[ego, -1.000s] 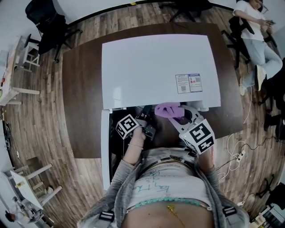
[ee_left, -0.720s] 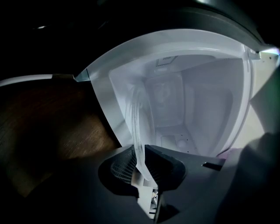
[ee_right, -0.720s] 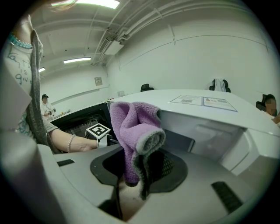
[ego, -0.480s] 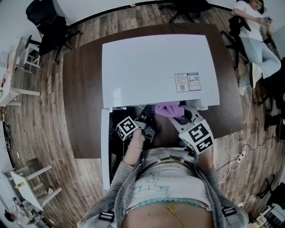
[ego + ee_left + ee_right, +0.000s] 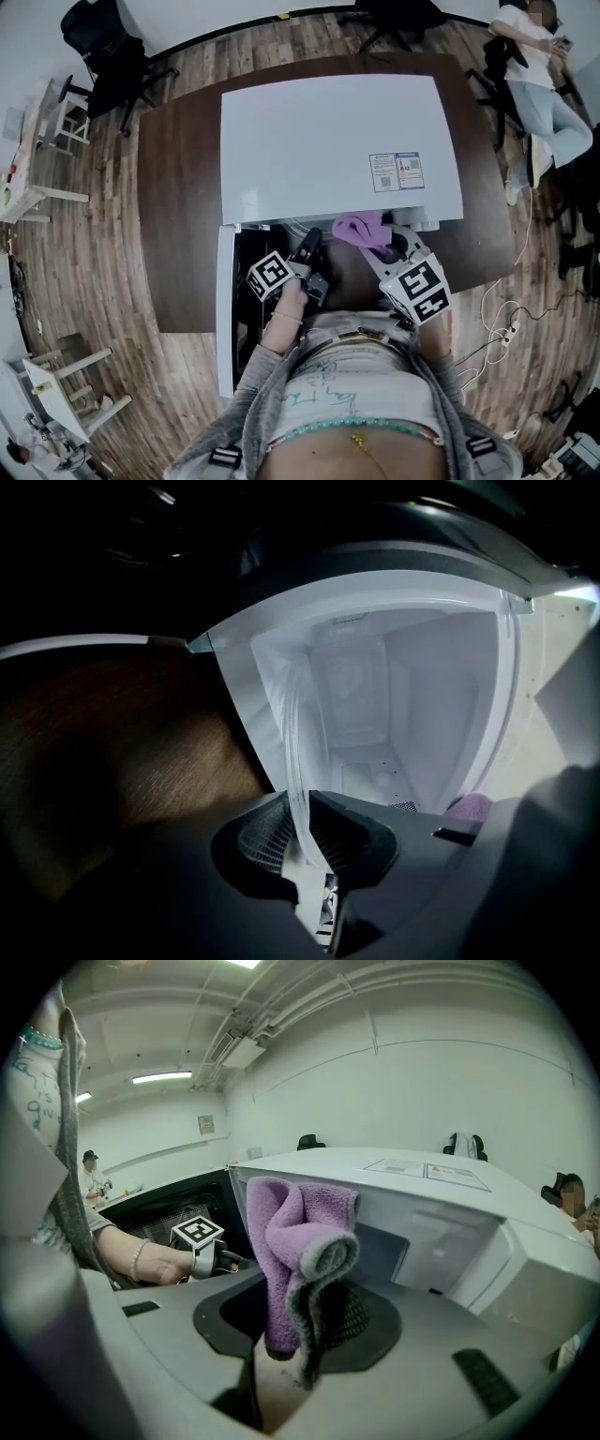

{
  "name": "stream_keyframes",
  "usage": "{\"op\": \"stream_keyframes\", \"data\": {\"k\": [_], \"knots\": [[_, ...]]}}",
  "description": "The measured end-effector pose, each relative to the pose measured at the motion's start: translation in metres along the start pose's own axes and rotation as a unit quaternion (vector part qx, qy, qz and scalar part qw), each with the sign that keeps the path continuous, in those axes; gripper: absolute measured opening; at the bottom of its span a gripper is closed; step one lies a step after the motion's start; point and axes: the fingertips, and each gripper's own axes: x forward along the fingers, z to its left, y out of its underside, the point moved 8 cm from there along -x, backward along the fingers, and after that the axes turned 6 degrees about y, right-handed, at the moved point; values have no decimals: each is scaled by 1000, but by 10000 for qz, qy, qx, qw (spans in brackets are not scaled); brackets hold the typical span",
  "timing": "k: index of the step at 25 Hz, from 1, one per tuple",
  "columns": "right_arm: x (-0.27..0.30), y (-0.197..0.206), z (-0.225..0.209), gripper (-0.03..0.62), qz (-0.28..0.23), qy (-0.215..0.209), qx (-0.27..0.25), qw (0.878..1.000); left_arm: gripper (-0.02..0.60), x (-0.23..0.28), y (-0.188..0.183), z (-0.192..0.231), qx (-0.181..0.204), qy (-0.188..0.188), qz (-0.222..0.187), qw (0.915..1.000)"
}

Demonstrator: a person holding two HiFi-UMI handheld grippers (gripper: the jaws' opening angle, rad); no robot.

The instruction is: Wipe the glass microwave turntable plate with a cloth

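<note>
Now the left hand-held gripper (image 5: 302, 808) has just been closing its jaws, and they pinch the rim of the glass plate (image 5: 294, 726). It stands on edge before the open cavity of the white microwave (image 5: 337, 141) on the desk (image 5: 173, 234). Beside it, the right hand-held gripper (image 5: 298, 1330) is clamped on a folded purple cloth (image 5: 286, 1232), clear of the glass plate.

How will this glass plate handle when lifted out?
Probably stiff and fragile: the glass plate is thin and clear. Likely slippery and apt to swing, since the left gripper, jaws just closed, pinches only its rim.
</note>
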Motion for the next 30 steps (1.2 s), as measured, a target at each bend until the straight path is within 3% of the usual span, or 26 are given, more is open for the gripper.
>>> {"op": "stream_keyframes", "data": {"k": [30], "knots": [[-16, 23, 14, 126, 101, 147, 39, 9998, 57, -32, 21, 6, -87, 5, -112, 9999]]}}
